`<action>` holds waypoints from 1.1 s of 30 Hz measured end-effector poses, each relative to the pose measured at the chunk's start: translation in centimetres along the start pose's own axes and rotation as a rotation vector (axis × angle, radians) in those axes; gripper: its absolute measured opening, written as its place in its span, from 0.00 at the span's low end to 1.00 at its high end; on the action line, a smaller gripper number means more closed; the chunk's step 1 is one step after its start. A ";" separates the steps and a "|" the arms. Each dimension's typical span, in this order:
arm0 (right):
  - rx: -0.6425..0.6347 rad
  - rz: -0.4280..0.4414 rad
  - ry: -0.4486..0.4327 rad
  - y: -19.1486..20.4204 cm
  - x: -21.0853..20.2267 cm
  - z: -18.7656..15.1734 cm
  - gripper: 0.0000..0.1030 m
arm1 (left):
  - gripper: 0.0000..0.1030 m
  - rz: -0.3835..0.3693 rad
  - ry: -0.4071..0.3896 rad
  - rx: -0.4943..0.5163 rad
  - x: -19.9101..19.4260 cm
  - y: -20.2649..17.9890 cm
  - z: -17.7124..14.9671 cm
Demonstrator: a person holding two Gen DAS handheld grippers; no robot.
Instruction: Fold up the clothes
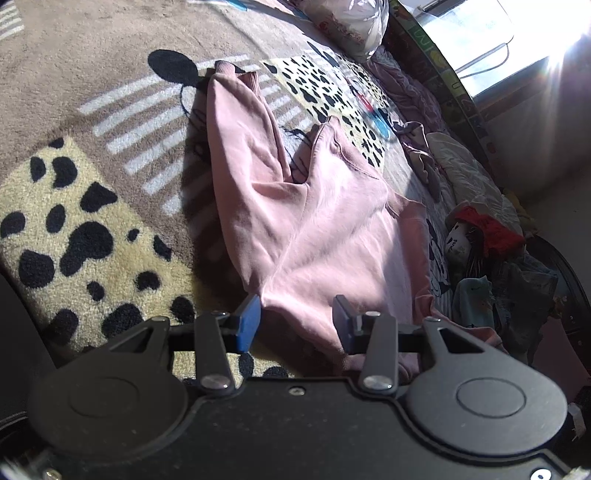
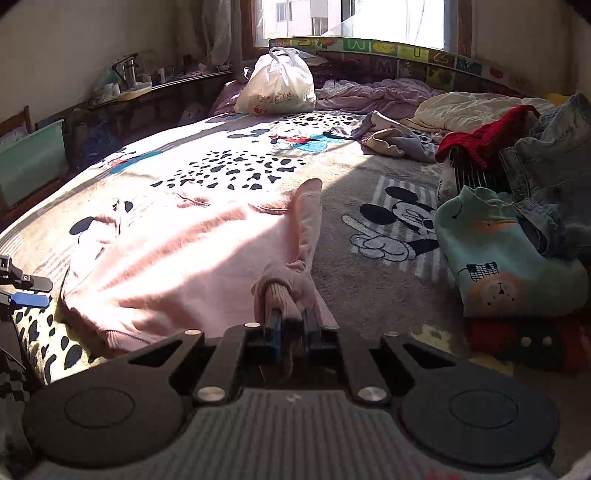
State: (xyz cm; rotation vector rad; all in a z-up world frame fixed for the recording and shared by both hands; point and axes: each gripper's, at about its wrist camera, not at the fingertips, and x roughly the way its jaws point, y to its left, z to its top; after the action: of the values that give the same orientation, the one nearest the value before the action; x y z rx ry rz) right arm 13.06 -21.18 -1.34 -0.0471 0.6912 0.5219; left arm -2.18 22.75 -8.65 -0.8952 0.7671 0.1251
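Right gripper: jaws clamped on ribbed cuff of pink sweatshirt, sleeve bunched just past the tips toward 12 o'clock. Left gripper: jaws part-open, straddling the sweatshirt's near edge; pad contact unclear. Garment body lies flat on cartoon-mouse blanket. Clothes pile at 2 o'clock; white bag and window at 12.

Cartoon-print bed blanket — pink sweatshirt, white bag, clothes pile

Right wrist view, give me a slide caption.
Right tool pinches a pink sweatshirt cuff above the patterned blanket.
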 end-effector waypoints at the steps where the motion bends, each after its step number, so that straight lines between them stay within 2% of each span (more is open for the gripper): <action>1: 0.048 -0.017 -0.019 -2.4 -0.6 1.0 0.12 | 0.41 -0.002 0.001 0.001 0.0 -0.1 0.0; 6: 0.213 -0.105 0.005 -11.4 -0.2 2.5 0.12 | 0.41 -0.002 0.012 0.011 0.3 -0.2 0.0; 8: 0.231 -0.219 0.046 -14.0 1.4 2.4 0.12 | 0.41 0.009 0.015 0.014 0.6 -0.2 0.0; 11: 0.215 -0.404 0.090 -15.7 2.9 1.7 0.18 | 0.41 0.023 0.015 0.009 0.9 0.0 0.0; 12: 0.214 -0.436 0.086 -15.7 2.9 1.4 0.19 | 0.43 0.030 0.013 0.009 1.0 0.1 0.0; 13: 0.227 -0.427 0.071 -15.2 2.5 0.9 0.24 | 0.46 0.043 0.009 0.008 1.0 0.4 0.0; 14: 0.254 -0.390 0.056 -14.5 2.1 0.2 0.32 | 0.48 0.057 0.006 0.007 1.1 0.7 0.0; 15: 0.293 -0.323 0.052 -13.4 2.1 -0.7 0.37 | 0.48 0.066 0.007 -0.002 1.3 1.1 0.0; 17: 0.383 -0.163 0.064 -11.1 2.5 -2.8 0.54 | 0.49 0.072 0.017 -0.030 2.0 2.0 0.0; 19: 0.500 0.016 0.105 -8.7 4.0 -5.3 0.56 | 0.50 0.070 0.022 -0.057 2.6 2.6 -0.2; 22: 0.699 0.206 0.174 -5.9 7.5 -8.8 0.58 | 0.56 0.041 0.005 -0.089 2.9 3.0 -0.3; 24: 0.771 0.252 0.188 -4.3 9.5 -10.0 0.59 | 0.58 0.028 -0.011 -0.103 3.1 3.0 -0.2; 27: 0.814 0.244 0.146 -2.6 11.1 -10.4 0.61 | 0.56 0.020 -0.021 -0.112 3.5 2.5 0.0; 28: 0.820 0.242 0.139 -2.2 11.4 -10.4 0.58 | 0.27 0.024 -0.031 -0.080 3.9 2.0 0.0; 29: 0.825 0.241 0.137 -1.7 11.8 -10.4 0.45 | 0.06 0.033 -0.035 -0.071 4.2 1.9 0.1; 30: 0.827 0.247 0.147 -1.0 11.9 -10.5 0.33 | 0.06 0.040 -0.038 -0.063 4.5 1.8 0.1; 31: 0.828 0.256 0.159 -0.3 12.1 -10.5 0.11 | 0.05 0.027 -0.048 -0.076 4.3 2.0 0.3; 33: 0.836 0.270 0.172 1.2 11.8 -10.6 0.11 | 0.04 0.010 -0.084 -0.071 2.6 2.0 1.0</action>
State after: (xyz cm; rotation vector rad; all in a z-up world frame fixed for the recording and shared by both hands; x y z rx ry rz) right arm 13.85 -17.17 -16.70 0.8015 1.0480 0.4545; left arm -0.51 24.19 -11.27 -0.9480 0.6926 0.1989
